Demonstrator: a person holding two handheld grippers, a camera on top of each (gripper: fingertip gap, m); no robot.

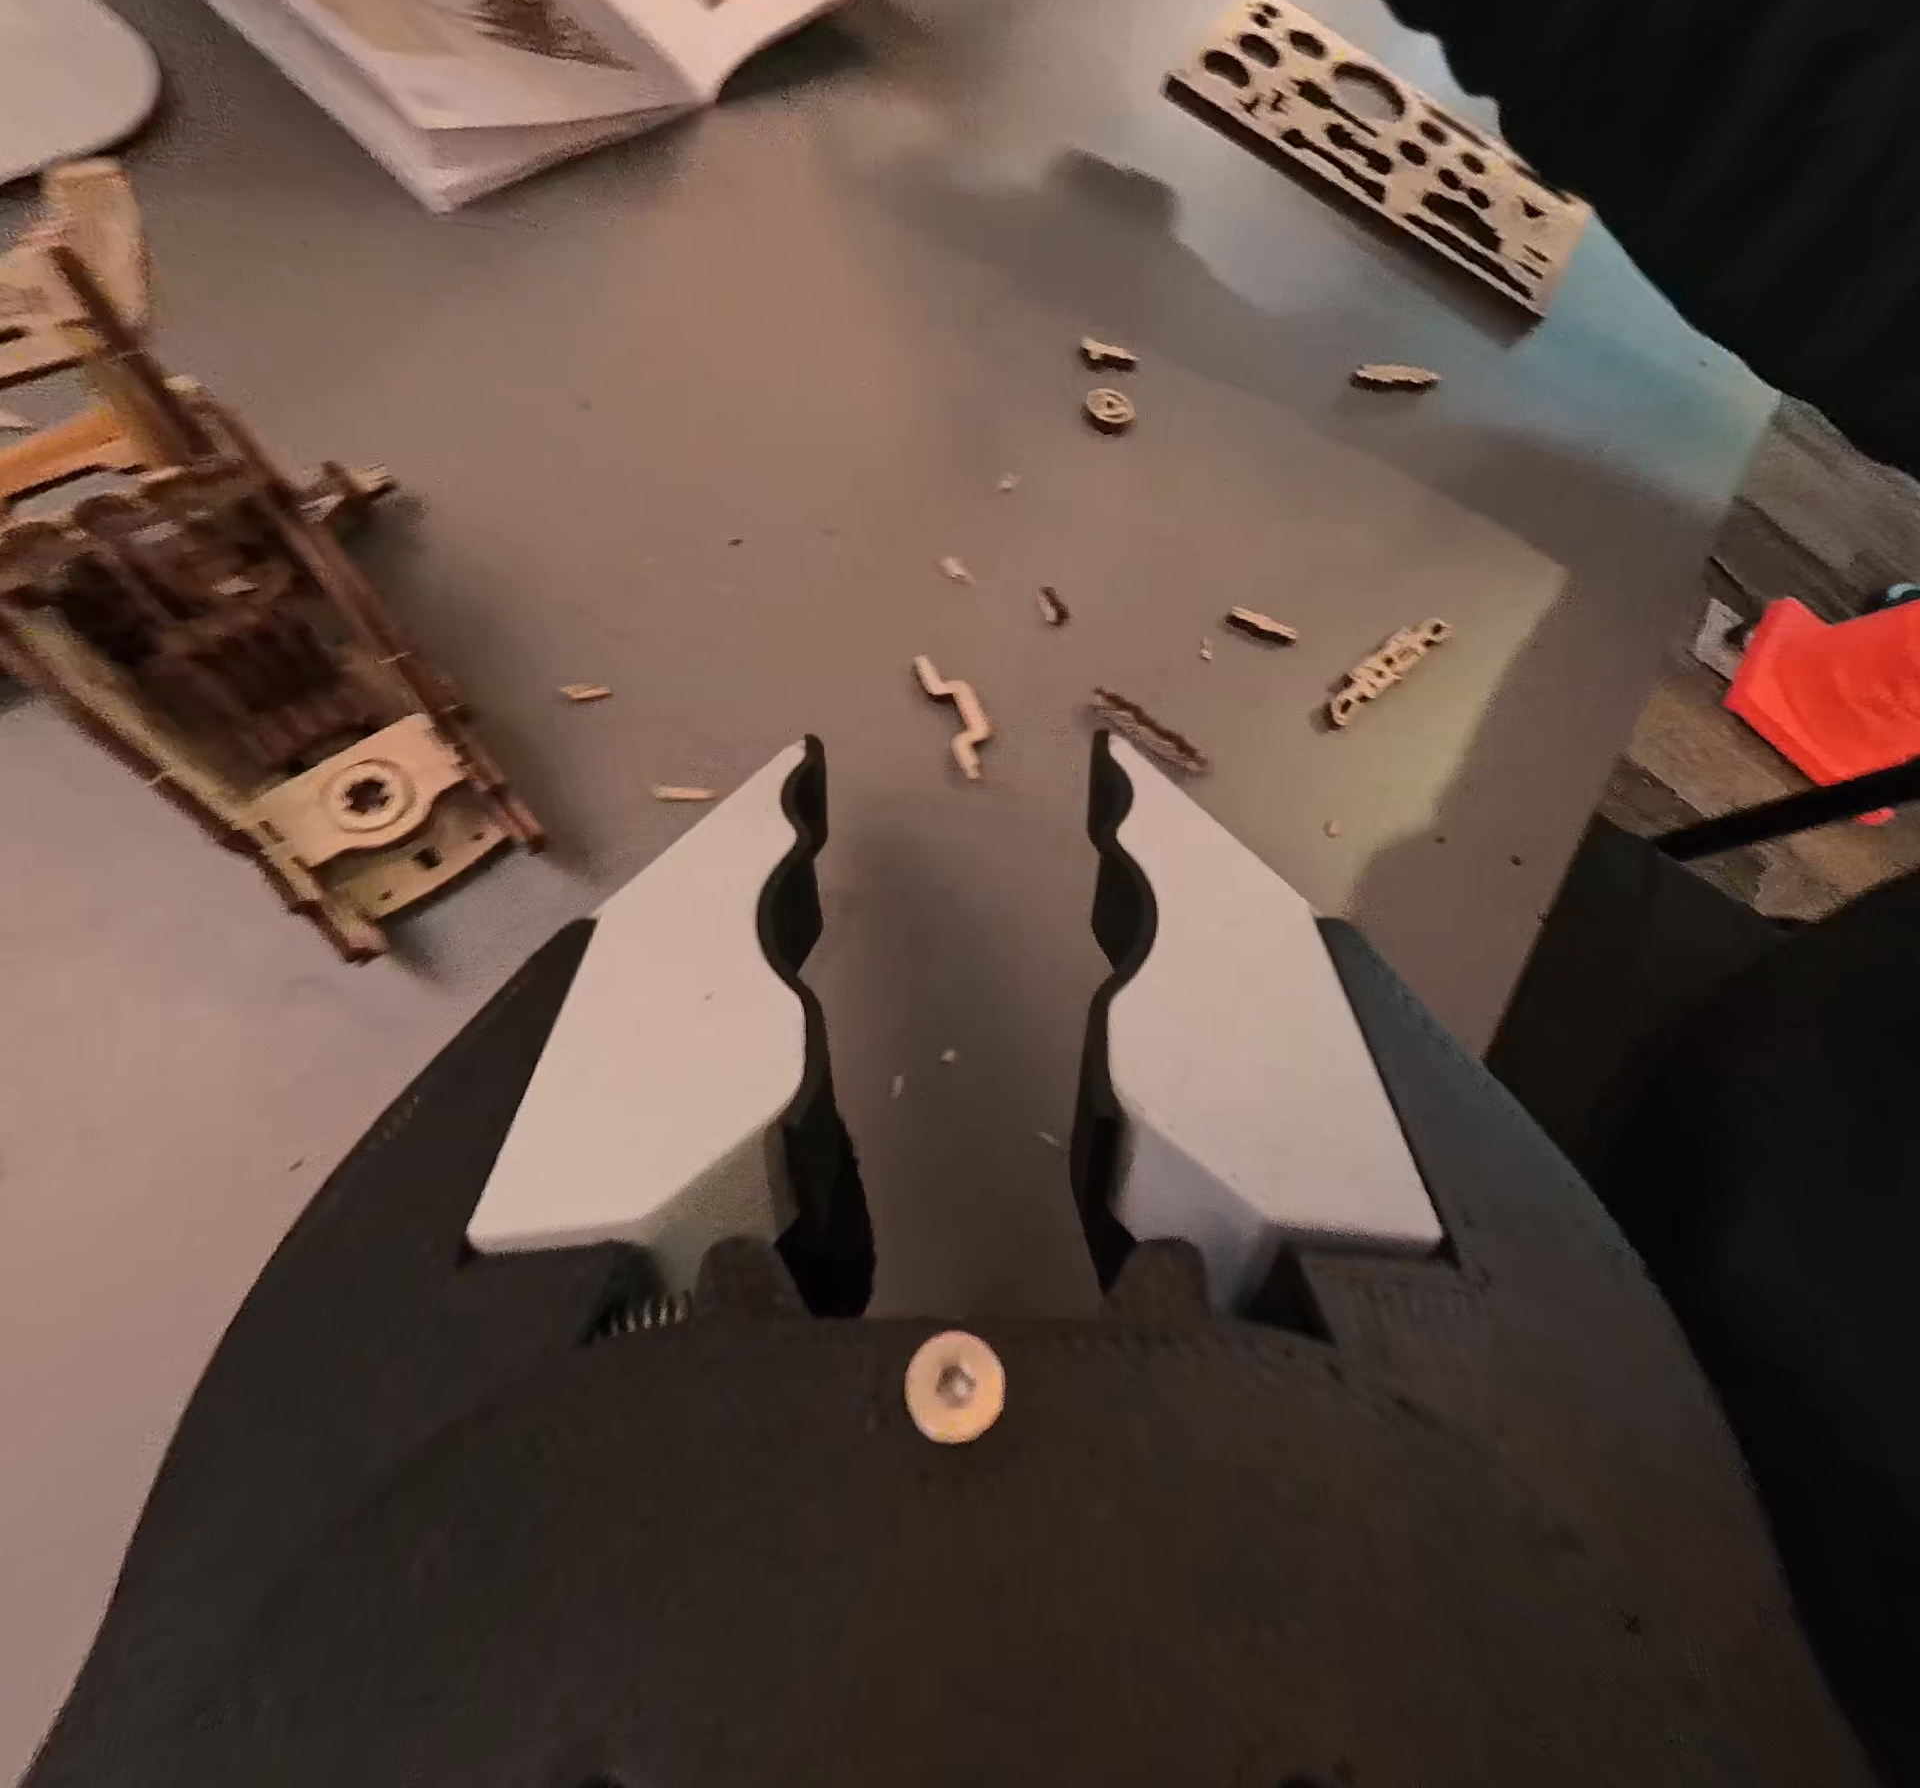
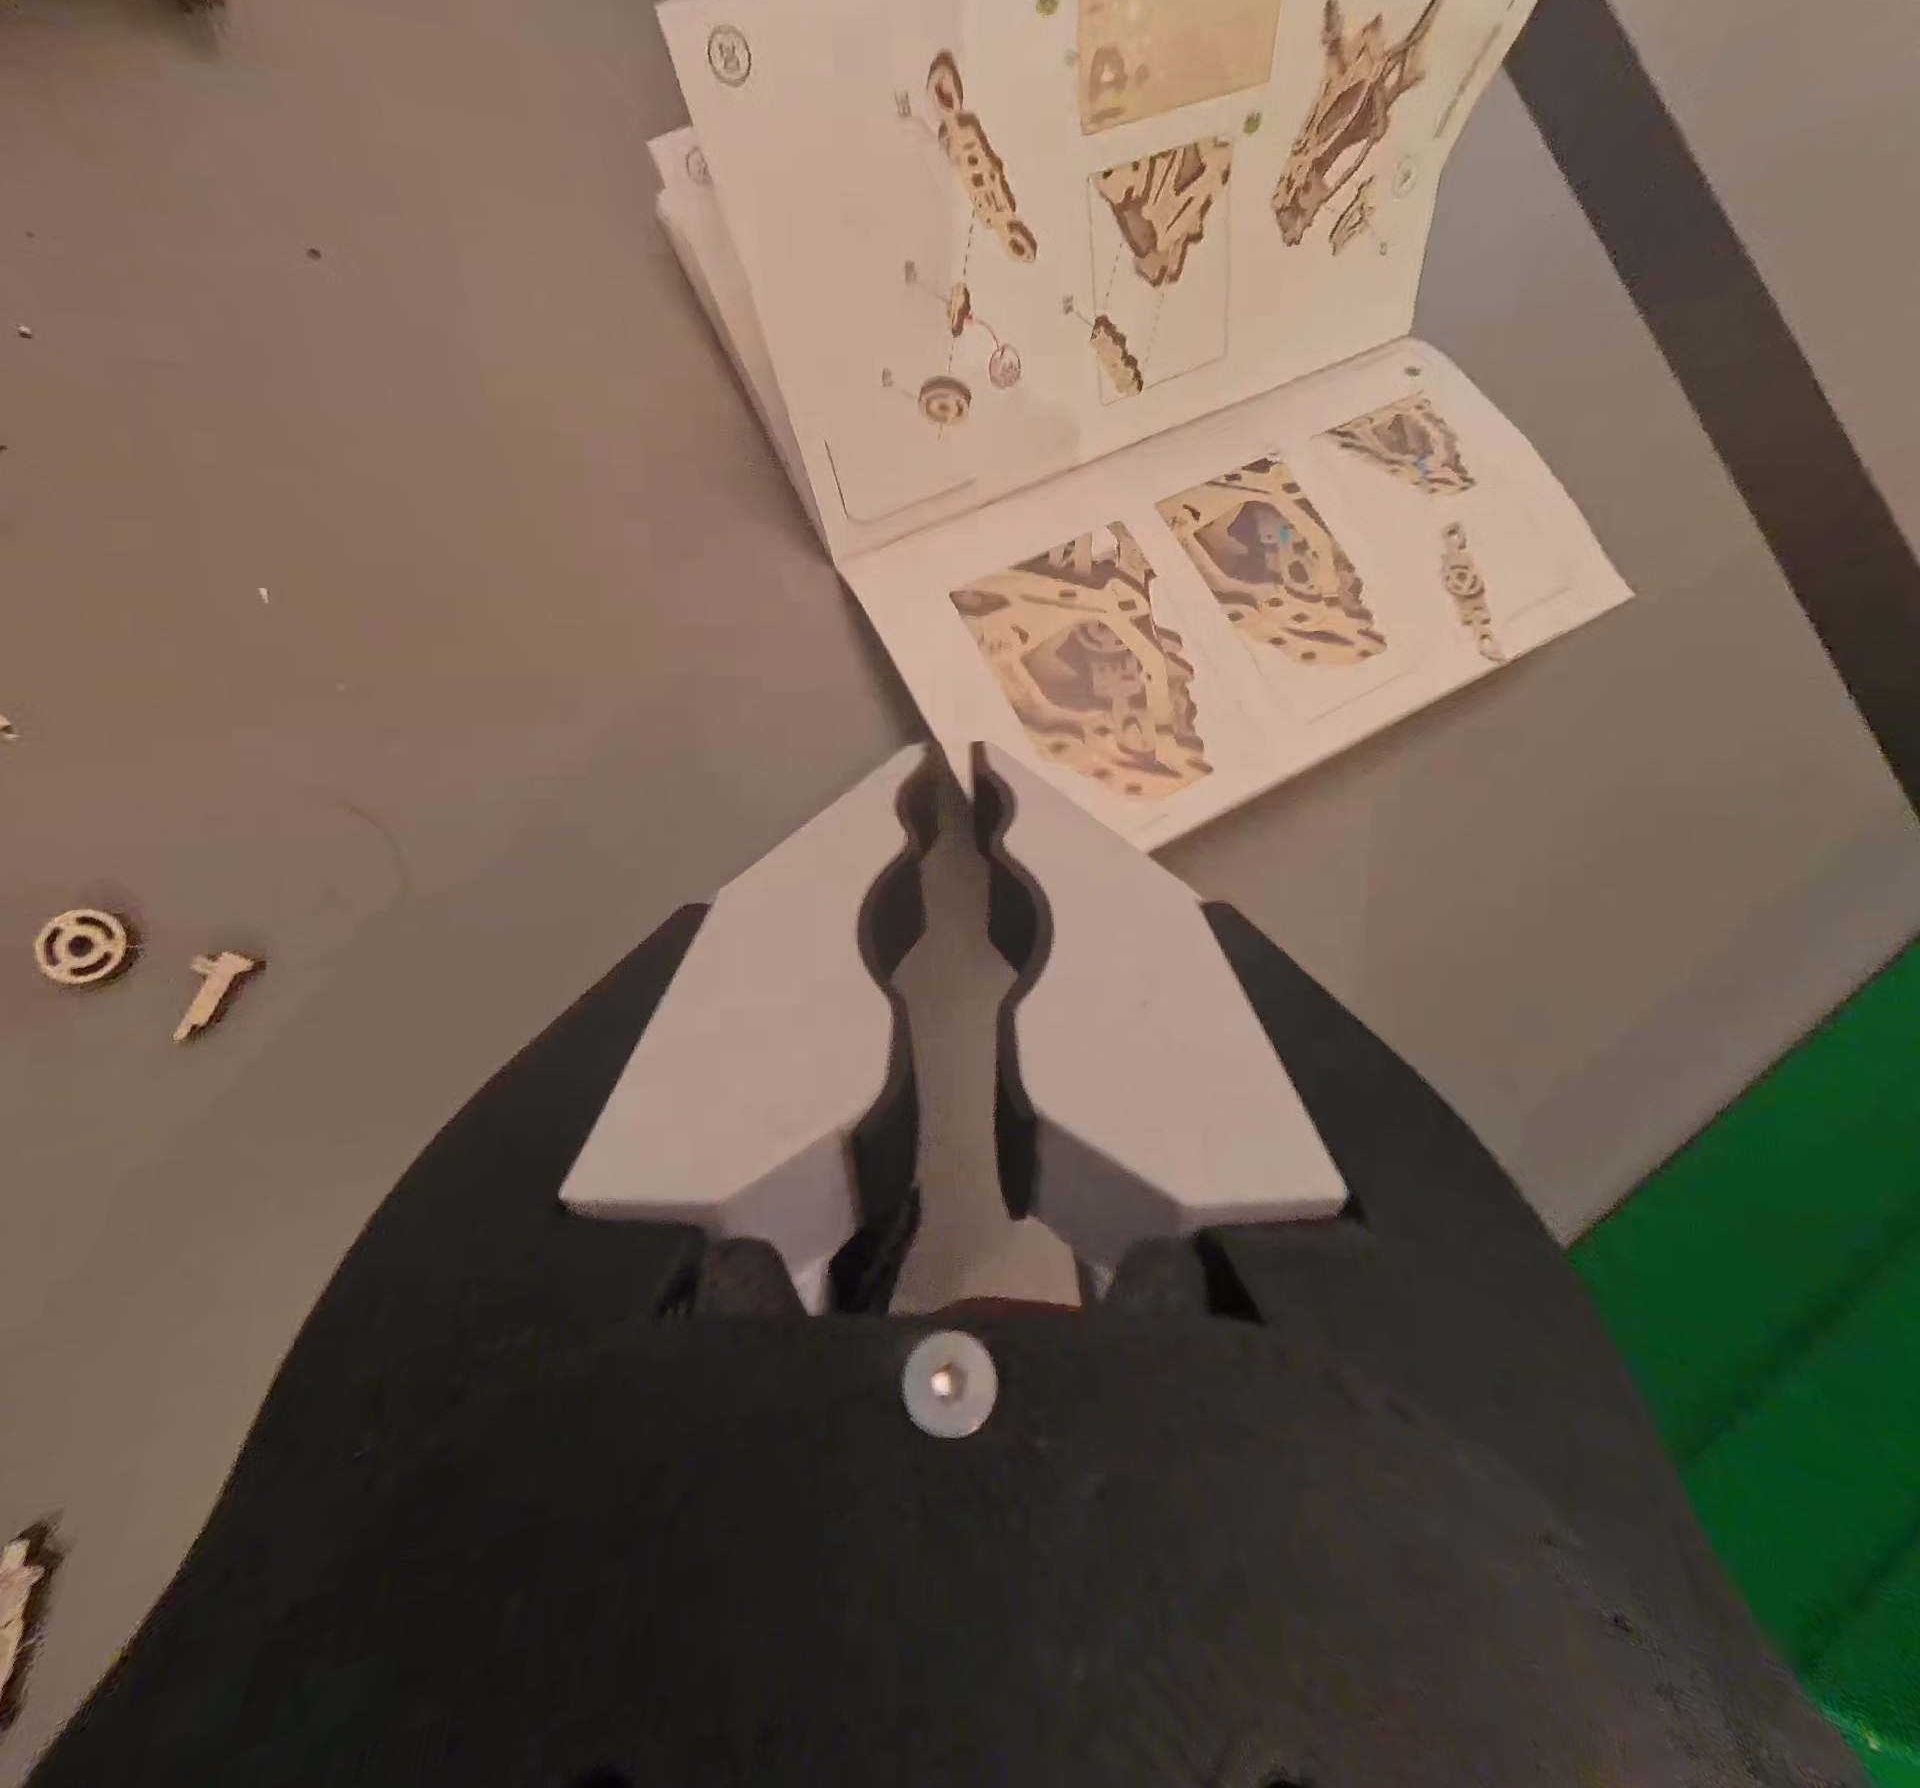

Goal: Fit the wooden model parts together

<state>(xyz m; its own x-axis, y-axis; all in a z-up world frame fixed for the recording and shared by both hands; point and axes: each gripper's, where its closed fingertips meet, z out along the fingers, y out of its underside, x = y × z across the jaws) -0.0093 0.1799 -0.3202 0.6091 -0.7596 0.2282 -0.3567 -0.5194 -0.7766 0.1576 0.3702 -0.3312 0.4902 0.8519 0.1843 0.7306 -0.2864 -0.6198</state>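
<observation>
In the left wrist view, the partly built wooden model (image 1: 208, 595) lies on the grey table (image 1: 675, 388) to the left of my left gripper (image 1: 956, 751), which is open and empty just above the table. Small loose wooden parts lie just ahead of it: a zigzag piece (image 1: 956, 715), a round gear (image 1: 1109, 408) and several slivers. In the right wrist view, my right gripper (image 2: 952, 764) is shut to a narrow slit with nothing seen in it, its tips at the near corner of the open instruction booklet (image 2: 1143, 284). The gear (image 2: 85, 946) and a small peg-like piece (image 2: 213, 990) lie to its left.
A punched-out wooden sheet (image 1: 1371, 149) lies at the far right of the table, with the booklet (image 1: 499, 24) at the back. An orange object (image 1: 1829, 689) sits on a wooden surface beyond the table's right edge. A green surface (image 2: 1766, 1323) lies below the table edge. Some 25 cm of space lies between my two pairs of fingers. Between my left fingertips and the zigzag piece (image 1: 956, 715) there is roughly 4 cm.
</observation>
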